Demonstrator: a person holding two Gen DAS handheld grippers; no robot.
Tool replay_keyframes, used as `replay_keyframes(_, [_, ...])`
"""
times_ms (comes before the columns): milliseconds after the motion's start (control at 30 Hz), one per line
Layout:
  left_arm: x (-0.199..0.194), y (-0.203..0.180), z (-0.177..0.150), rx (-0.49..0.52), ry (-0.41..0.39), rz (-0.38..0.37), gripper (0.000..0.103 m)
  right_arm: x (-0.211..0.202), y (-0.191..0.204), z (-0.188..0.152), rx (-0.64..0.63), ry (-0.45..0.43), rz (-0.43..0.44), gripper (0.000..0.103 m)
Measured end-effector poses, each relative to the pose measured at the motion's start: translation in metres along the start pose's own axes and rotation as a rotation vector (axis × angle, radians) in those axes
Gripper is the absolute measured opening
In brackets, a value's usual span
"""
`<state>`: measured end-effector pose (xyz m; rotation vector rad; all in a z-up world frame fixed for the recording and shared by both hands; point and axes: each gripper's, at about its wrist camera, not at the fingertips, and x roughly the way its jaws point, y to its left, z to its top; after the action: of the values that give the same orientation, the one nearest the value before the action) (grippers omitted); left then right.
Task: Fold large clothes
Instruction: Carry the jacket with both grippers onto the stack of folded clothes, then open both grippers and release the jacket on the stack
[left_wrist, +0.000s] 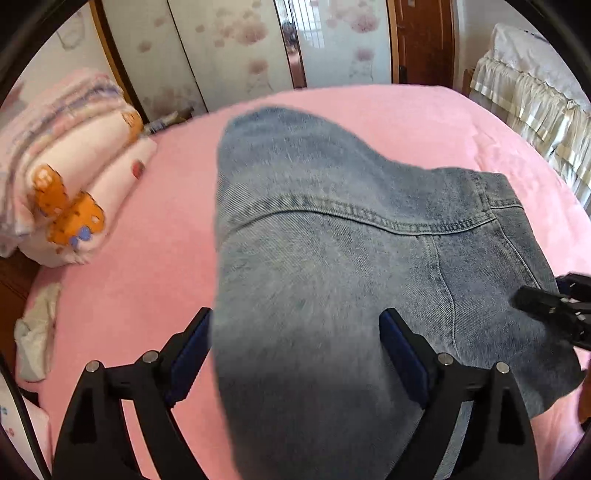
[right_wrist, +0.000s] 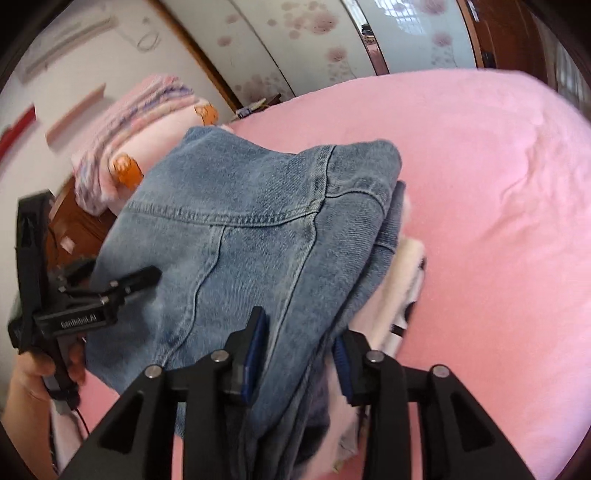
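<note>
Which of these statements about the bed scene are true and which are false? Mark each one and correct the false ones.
1. The denim garment lies on a pink bed cover. True.
2. The left tool has its jaws spread wide. True.
3. The bedding pile by the wall is plain green. False: it is pink and white with orange print.
4. The right tool is far from the denim. False: denim sits between its jaws.

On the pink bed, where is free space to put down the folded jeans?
Free: the pink sheet right of the jeans, and the strip between them and the folded quilts. Crowded: beside the quilts, by the white cloth.
</note>
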<state>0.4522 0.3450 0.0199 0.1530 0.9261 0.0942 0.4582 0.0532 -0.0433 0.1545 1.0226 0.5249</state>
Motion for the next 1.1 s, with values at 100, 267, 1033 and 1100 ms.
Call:
replay_keyframes(100, [-0.029, 0.008, -0.007, -0.039, -0.064, 0.015, 0.088, -0.024, 0.010, 0.001, -0.034, -0.024, -0.054, 0.038])
replay_keyframes(267, [-0.080, 0.020, -0.027, -0.167, -0.113, 0.001, 0.043, -0.060, 0.039, -0.008, -0.104, -0.154, -0.098, 0.037])
replay_keyframes(1033, [-0.069, -0.003, -0.061, -0.126, -0.061, 0.082, 0.032, -0.027, 0.027, -0.045, -0.055, -0.032, -0.135, 0.001])
replay_keyframes(1100, [-0.071, -0.001, -0.062, -0.140, -0.051, 0.089, 0.048, -0.036, 0.028, -0.046, -0.041, -0.023, -0.113, 0.006])
